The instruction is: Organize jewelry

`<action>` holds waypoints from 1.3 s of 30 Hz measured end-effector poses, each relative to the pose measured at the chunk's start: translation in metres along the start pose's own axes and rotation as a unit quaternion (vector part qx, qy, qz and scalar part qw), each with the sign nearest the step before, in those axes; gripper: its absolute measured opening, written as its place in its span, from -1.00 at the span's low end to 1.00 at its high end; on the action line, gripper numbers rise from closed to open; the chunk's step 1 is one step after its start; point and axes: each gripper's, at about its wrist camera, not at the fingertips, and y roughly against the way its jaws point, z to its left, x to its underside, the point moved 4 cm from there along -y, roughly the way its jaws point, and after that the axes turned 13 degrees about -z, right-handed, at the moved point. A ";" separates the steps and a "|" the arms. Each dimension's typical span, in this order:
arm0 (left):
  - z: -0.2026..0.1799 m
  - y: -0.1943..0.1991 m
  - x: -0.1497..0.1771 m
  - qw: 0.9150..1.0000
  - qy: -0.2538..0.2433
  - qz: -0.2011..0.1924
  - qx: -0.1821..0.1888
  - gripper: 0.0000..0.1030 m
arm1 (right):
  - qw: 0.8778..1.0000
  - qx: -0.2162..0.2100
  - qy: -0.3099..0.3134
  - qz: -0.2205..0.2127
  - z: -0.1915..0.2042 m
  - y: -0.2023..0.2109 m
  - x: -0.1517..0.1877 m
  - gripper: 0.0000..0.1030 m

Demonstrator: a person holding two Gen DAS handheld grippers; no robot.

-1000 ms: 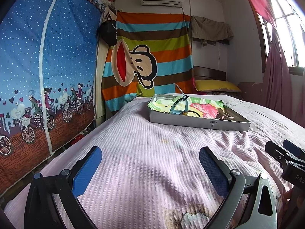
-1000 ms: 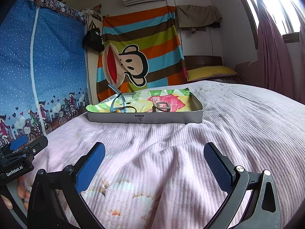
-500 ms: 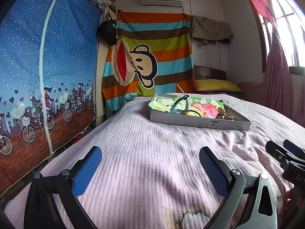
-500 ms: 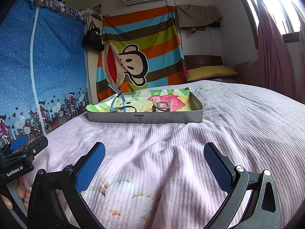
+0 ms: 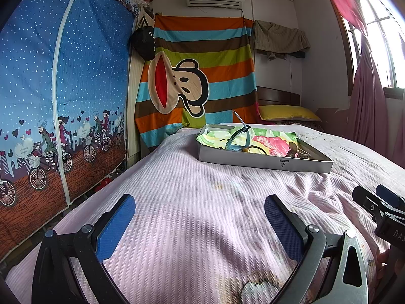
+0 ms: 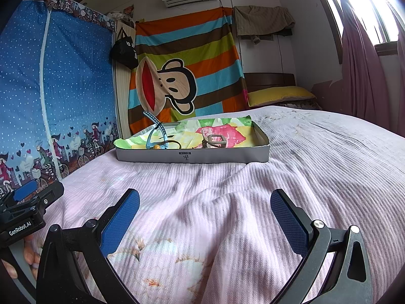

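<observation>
A shallow grey cardboard tray (image 5: 263, 160) (image 6: 192, 155) lined with flowery cloth lies on the pink bedspread, well ahead of both grippers. Inside it I see a blue strap-like piece (image 5: 238, 136) (image 6: 155, 131) sticking up, a dark loop with an orange bead (image 6: 162, 145), and a brownish metal clip (image 6: 215, 140) (image 5: 295, 149). My left gripper (image 5: 198, 225) is open and empty, low over the bedspread. My right gripper (image 6: 205, 219) is also open and empty, beside the left one. Each shows at the edge of the other's view.
The pink bedspread (image 6: 316, 157) is rumpled between grippers and tray. A blue fabric wardrobe (image 5: 63, 88) stands along the left of the bed. A striped monkey cloth (image 5: 197, 81) hangs at the back, a yellow pillow (image 5: 286, 112) at the head, curtains (image 6: 364, 63) on the right.
</observation>
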 end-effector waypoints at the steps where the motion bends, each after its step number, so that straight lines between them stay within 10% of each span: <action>1: 0.000 0.000 0.000 1.000 0.000 0.000 0.000 1.00 | 1.000 0.000 0.000 0.000 0.000 0.000 0.000 0.97; 39: 0.000 0.000 -0.001 1.000 -0.001 0.000 0.000 1.00 | 1.000 0.001 -0.003 0.001 -0.002 0.000 0.003 0.97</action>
